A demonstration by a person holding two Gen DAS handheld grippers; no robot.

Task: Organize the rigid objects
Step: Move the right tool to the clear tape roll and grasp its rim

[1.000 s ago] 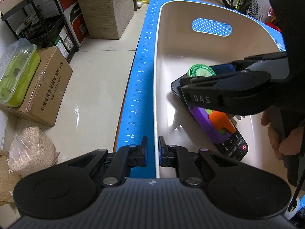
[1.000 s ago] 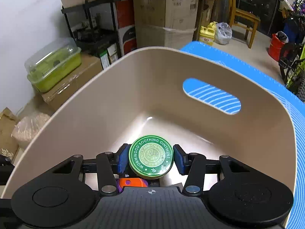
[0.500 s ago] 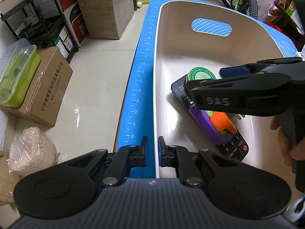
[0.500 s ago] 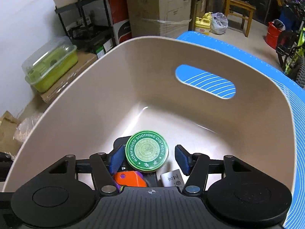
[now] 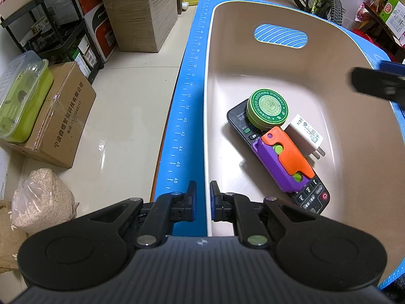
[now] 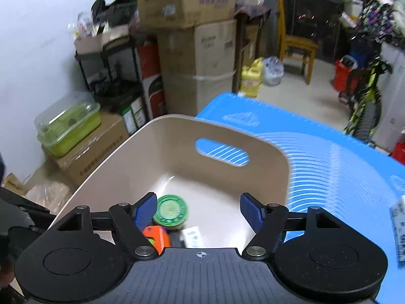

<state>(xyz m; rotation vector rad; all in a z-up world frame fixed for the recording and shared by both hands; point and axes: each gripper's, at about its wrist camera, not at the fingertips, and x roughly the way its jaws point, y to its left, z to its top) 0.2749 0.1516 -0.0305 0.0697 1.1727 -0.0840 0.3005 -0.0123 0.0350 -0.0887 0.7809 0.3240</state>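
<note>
Both wrist views — downward, sharing bin [image 5: 329,58]

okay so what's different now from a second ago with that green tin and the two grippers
The right gripper let go of the green tin, its fingers just opening, and drew up and back out of the basin. The tin now rests on the remote. The left gripper stays shut on the basin's rim.

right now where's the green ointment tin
In the left wrist view the green ointment tin lies inside the beige bin, resting on the far end of the black remote, just beyond the orange and purple toy and left of the white charger.
</note>
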